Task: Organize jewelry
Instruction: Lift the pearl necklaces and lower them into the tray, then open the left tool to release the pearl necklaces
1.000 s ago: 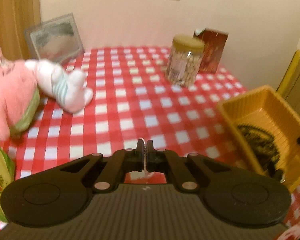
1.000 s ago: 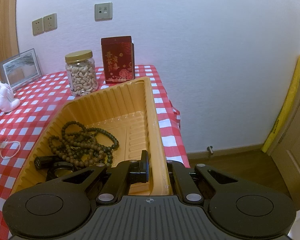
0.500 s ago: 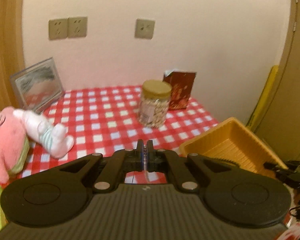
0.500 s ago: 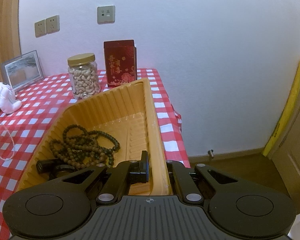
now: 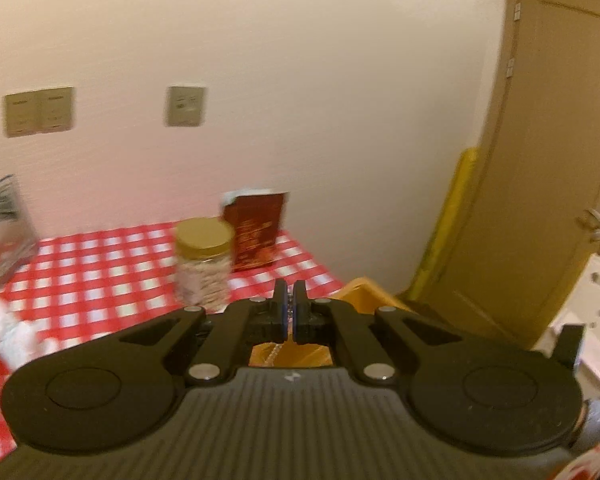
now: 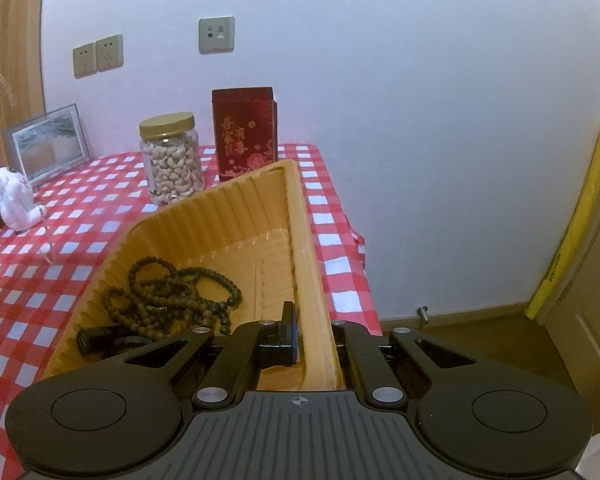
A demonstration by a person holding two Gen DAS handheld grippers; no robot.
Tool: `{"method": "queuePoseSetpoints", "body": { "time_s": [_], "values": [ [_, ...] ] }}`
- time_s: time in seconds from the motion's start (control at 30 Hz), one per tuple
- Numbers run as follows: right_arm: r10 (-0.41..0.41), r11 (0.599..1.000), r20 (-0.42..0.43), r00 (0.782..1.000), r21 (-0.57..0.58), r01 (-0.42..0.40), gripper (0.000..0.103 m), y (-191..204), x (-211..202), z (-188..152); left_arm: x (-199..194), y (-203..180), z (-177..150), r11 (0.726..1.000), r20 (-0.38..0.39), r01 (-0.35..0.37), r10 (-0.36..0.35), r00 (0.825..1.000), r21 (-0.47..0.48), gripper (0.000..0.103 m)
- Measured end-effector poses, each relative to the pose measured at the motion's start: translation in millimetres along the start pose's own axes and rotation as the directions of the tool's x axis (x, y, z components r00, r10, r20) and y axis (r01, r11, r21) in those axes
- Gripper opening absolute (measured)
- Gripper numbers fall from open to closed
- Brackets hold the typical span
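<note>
Two grippers engaged: left gripper fingers together, pinching a thin, limp chain; right gripper fingers clamped on the light, flexible tray wall.

Left gripper: matte black plastic, two flat fingers with blue-edged inner faces. Linkage arms angled outward, triangular cut-outs, silver round screws at pivots. Two round black housings with raised discs flanking ribbed grey centre plate, small white mark printed at front edge. Right gripper: same build, crosshair mark printed on ribbed plate.
</note>
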State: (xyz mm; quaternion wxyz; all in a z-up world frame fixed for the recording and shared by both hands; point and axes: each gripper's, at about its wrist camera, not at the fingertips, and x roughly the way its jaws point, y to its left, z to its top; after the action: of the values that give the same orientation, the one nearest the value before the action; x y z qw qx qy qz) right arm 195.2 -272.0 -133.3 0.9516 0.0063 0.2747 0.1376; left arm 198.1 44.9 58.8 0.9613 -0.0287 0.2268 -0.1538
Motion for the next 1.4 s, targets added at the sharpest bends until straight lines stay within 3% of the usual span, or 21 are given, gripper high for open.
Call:
{"method": "queuePoseSetpoints", "body": {
  "time_s": [0.3, 0.5, 0.6, 0.67, 0.83, 1.07, 1.23, 1.4],
  "values": [
    [0.001, 1.000, 0.004, 1.000, -0.001, -0.001, 0.004, 0.1, -2.1, -0.1, 35.8, -42.0, 12.8, 0.982, 0.011, 0.187, -0.187, 0.982, -0.008, 0.001],
    [0.000, 1.000, 0.003, 1.000, 0.001, 0.000, 0.004, 0.7, -2.5, -0.4, 79.1, -52.6, -4.3, 0.981, -0.094, 0.191, -0.194, 0.976, -0.047, 0.003],
    [0.000, 1.000, 0.001, 1.000, 0.001, 0.000, 0.004, 1.7, -2.7, 0.0, 97.3, -53.7, -18.7, 0.982, -0.165, 0.182, -0.189, 0.968, -0.057, 0.017],
    [-0.001, 1.000, -0.001, 1.000, 0.000, 0.001, 0.004, 2.2, -2.8, 0.6, 103.3, -54.8, -26.3, 0.986, -0.187, 0.163, -0.168, 0.968, -0.042, 0.035],
    [-0.001, 1.000, -0.004, 1.000, 0.002, 0.001, 0.004, 2.1, -1.6, 1.7, 103.0, -42.7, -34.6, 0.990, -0.206, 0.127, -0.137, 0.969, -0.059, 0.035],
    [0.000, 1.000, -0.005, 1.000, 0.004, 0.000, 0.004, 1.9, -0.4, 2.0, 91.4, -19.5, -45.9, 0.999, -0.240, 0.002, -0.011, 0.971, -0.040, 0.036],
    [0.003, 1.000, -0.004, 1.000, 0.002, -0.003, 0.004, 1.8, 0.1, 1.2, 78.3, 3.4, -62.8, 0.993, -0.277, -0.097, 0.074, 0.958, -0.070, 0.036],
    [0.009, 1.000, -0.004, 1.000, -0.001, -0.009, 0.004, 1.6, 3.4, 0.2, 67.5, 23.0, -82.6, 0.974, -0.328, -0.211, 0.175, 0.929, -0.080, 0.036]
  ]
}}
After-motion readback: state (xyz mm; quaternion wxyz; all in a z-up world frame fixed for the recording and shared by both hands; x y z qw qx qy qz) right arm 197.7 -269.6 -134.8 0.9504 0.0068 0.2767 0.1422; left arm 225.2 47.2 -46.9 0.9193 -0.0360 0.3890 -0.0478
